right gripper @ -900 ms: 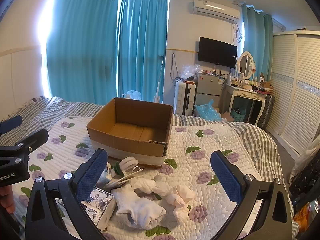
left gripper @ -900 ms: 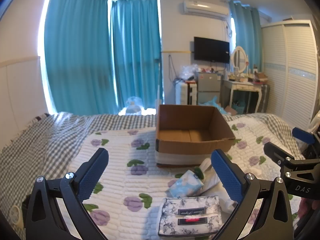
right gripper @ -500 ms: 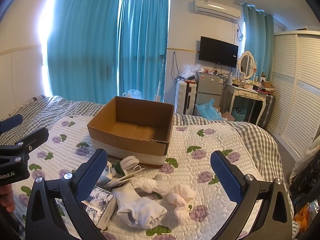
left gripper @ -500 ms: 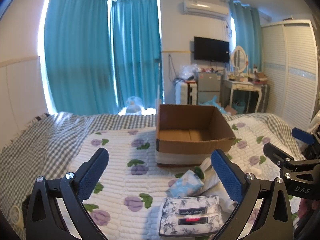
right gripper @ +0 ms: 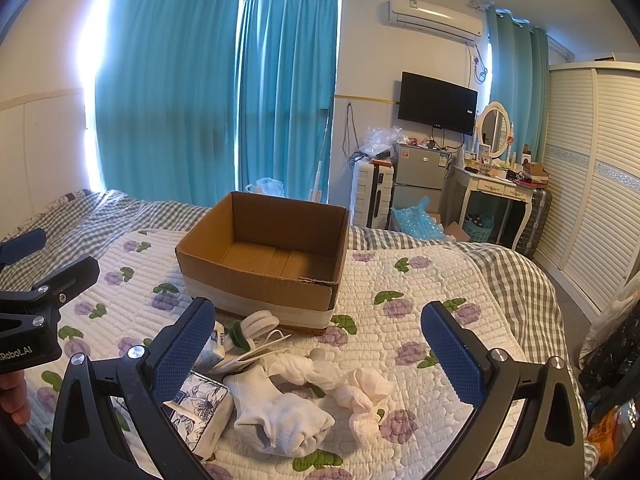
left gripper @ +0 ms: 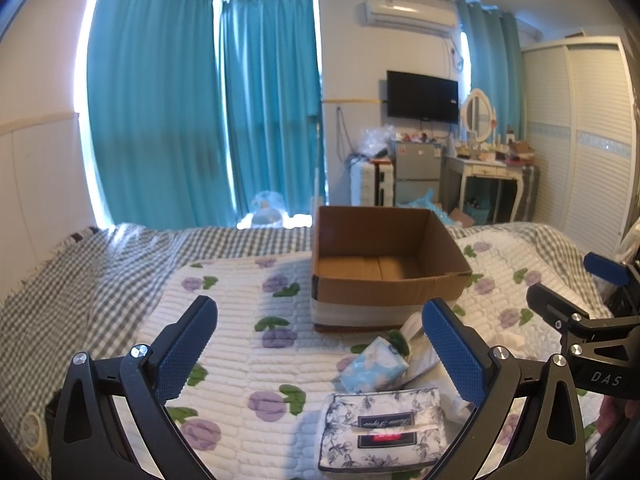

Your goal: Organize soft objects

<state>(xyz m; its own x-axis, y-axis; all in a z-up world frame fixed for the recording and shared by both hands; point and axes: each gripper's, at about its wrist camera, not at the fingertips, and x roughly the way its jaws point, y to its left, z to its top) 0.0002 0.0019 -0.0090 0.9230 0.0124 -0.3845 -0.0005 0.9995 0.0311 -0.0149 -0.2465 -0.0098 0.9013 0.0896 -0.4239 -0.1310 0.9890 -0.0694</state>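
Left gripper [left gripper: 318, 346]: jaws spread wide, nothing between the blue pads; it hovered above the quilt, pointed toward the box.
Right gripper [right gripper: 316, 346]: jaws spread wide, holding nothing; it hovered over the heap of soft items.
Cardboard box [right gripper: 264, 254]: open-topped, standing upright on the quilt at mid-bed; its interior showed only the bare cardboard floor. A pale band ran around its lower wall.
White sock bundle [right gripper: 280, 414]: lay on the quilt in front of the box, between the right gripper's fingers in the right wrist view.
Smaller white socks [right gripper: 362, 394]: knotted and crumpled, lay just right of the bundle, touching it at one end.
Floral tissue pack [left gripper: 382, 426]: dark blue-and-white print, flat on the quilt near the left gripper's right finger; in the right wrist view it lay just beside the sock bundle.
Light blue tissue pack [left gripper: 372, 366]: tilted, between the floral pack and the box.
White-and-green item [right gripper: 250, 328]: rested against the foot of the box; its kind could not be told.
Quilt [right gripper: 400, 320]: white with purple flowers, spread over a grey checked bedcover [left gripper: 80, 280].
Background: teal curtains [right gripper: 208, 92], wall television [right gripper: 438, 102], white wardrobe [right gripper: 592, 184].
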